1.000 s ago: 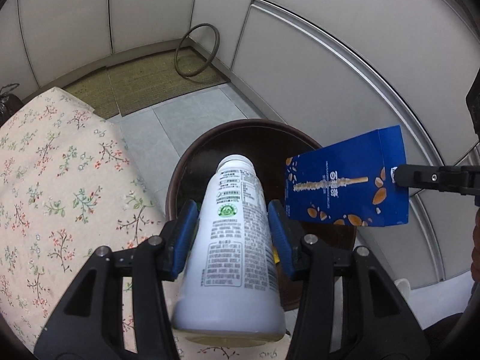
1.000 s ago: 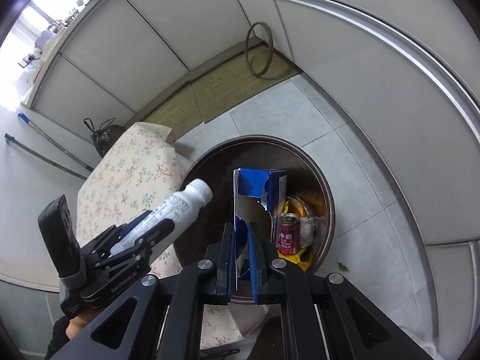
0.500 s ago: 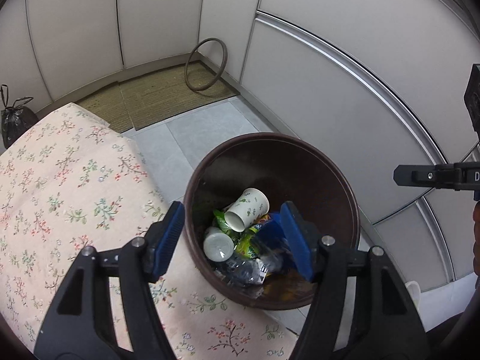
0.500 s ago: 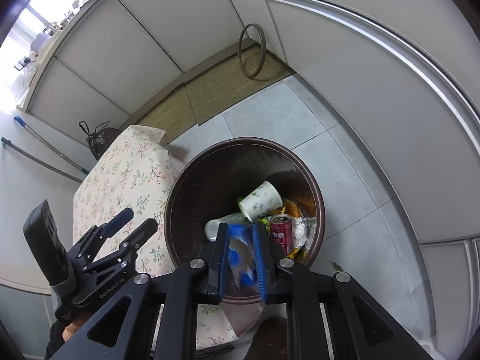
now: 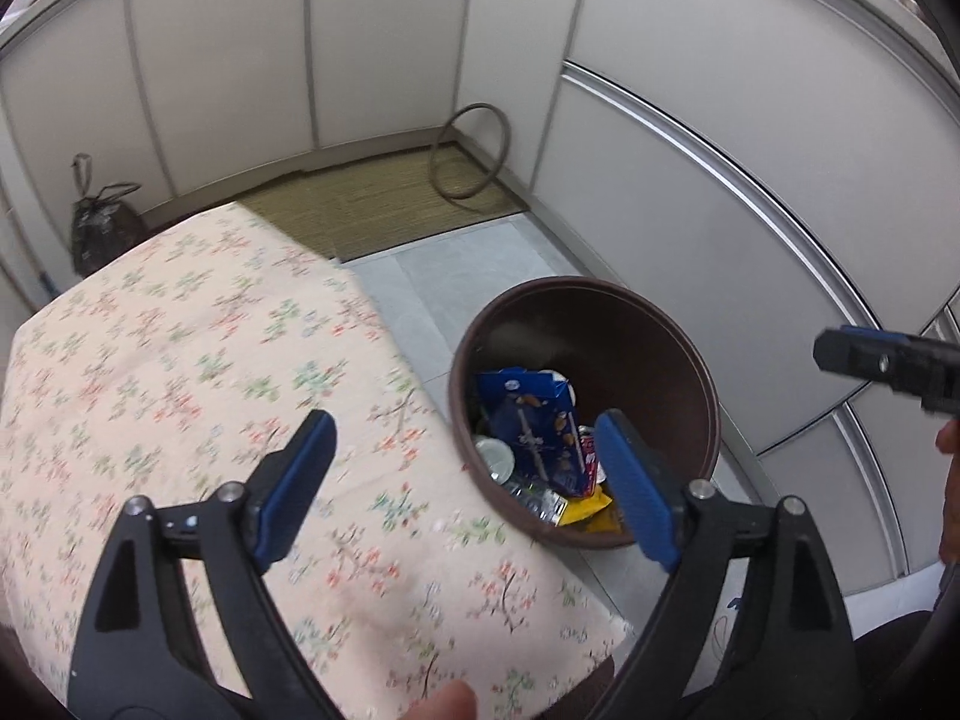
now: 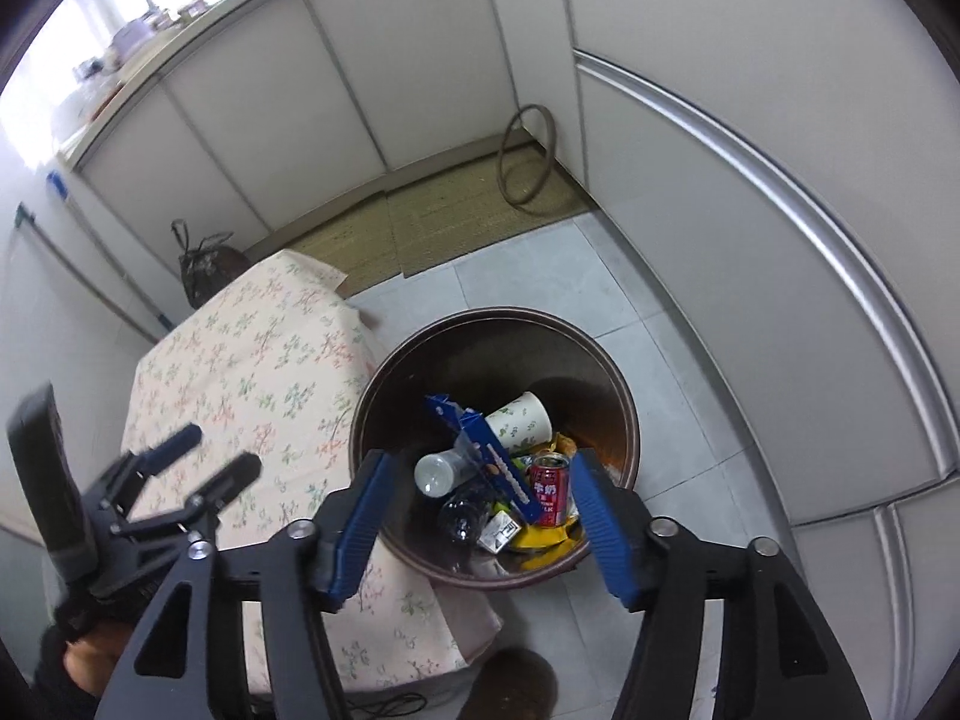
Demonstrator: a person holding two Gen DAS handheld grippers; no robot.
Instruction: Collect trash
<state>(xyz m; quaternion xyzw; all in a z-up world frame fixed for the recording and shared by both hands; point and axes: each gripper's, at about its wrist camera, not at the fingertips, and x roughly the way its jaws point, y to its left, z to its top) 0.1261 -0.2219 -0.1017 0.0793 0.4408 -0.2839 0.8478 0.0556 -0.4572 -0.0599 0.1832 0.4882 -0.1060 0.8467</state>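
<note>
A brown round bin (image 5: 660,315) (image 6: 480,317) stands on the floor beside the table. Inside it lie a blue snack box (image 5: 534,426) (image 6: 489,456), a white bottle (image 6: 437,471), a paper cup (image 6: 521,420), a red can (image 6: 549,480) and wrappers. My left gripper (image 5: 462,426) hangs above the table's corner and the bin's rim, its jaws opening with nothing between them. My right gripper (image 6: 480,462) hovers over the bin, its jaws also opening and empty. Each gripper shows in the other's view: the right gripper (image 5: 870,354) at the right edge, the left gripper (image 6: 198,456) at lower left.
A table under a floral cloth (image 5: 180,360) (image 6: 252,372) touches the bin's left side. A woven mat (image 5: 390,210), a hoop (image 5: 471,153) leaning on white cabinet doors, and a black bag (image 5: 96,222) lie beyond. Grey floor tiles (image 6: 600,276) surround the bin.
The left gripper let go of the white bottle and the right let go of the blue box; both now lie in the bin. Both grippers rose and their jaws spread wider.
</note>
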